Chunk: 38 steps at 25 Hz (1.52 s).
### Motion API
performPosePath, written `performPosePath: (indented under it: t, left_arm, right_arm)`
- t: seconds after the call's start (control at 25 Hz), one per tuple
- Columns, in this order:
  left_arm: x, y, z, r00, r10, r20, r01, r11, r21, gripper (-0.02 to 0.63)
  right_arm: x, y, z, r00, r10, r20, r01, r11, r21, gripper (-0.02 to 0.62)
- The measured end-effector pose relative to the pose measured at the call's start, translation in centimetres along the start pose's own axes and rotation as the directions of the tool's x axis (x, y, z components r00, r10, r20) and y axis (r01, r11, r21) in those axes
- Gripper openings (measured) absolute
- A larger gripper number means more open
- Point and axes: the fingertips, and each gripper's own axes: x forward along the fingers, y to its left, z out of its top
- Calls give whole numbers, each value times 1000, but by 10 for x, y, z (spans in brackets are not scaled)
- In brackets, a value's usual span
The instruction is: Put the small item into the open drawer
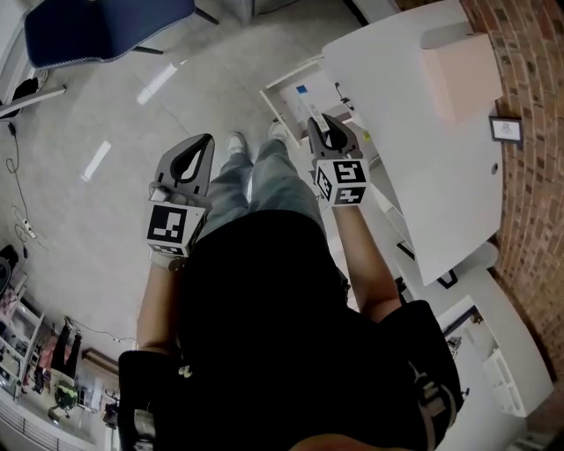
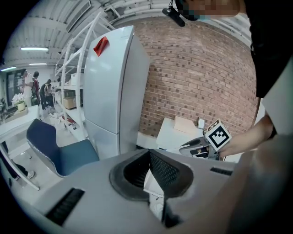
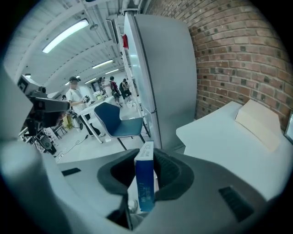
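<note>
The small item is a blue and white box (image 3: 145, 187), standing on edge between the pads of my right gripper (image 3: 147, 157), which is shut on it. From the head view, the right gripper (image 1: 322, 123) holds the box (image 1: 307, 101) over the open white drawer (image 1: 275, 88), which sticks out of the white cabinet (image 1: 423, 150). My left gripper (image 1: 204, 145) hangs to the left, over the floor beside the person's legs. Its tips meet with nothing between them in the left gripper view (image 2: 149, 151).
A beige box (image 1: 458, 75) lies on the cabinet top by the brick wall (image 1: 529, 176). A blue chair (image 1: 106, 26) stands on the floor at the far left. A tall white fridge (image 2: 114, 91) stands beside the cabinet. People are far off in the room.
</note>
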Motion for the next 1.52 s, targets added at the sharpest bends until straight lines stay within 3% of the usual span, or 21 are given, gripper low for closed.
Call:
performPosePath:
  t: [0.36, 0.88, 1.52]
  left_arm:
    - [14, 12, -45, 992, 47, -114, -50, 998, -27, 3]
    - [19, 16, -91, 978, 100, -181, -111, 992, -51, 3]
    - [-2, 30, -152, 955, 154, -254, -197, 969, -152, 3]
  right_arm:
    - [79, -34, -76, 983, 1, -181, 2, 1000, 14, 101]
    - [174, -63, -173, 939, -33, -342, 30, 999, -13, 101]
    - [261, -76, -265, 857, -72, -510, 61, 997, -39, 103]
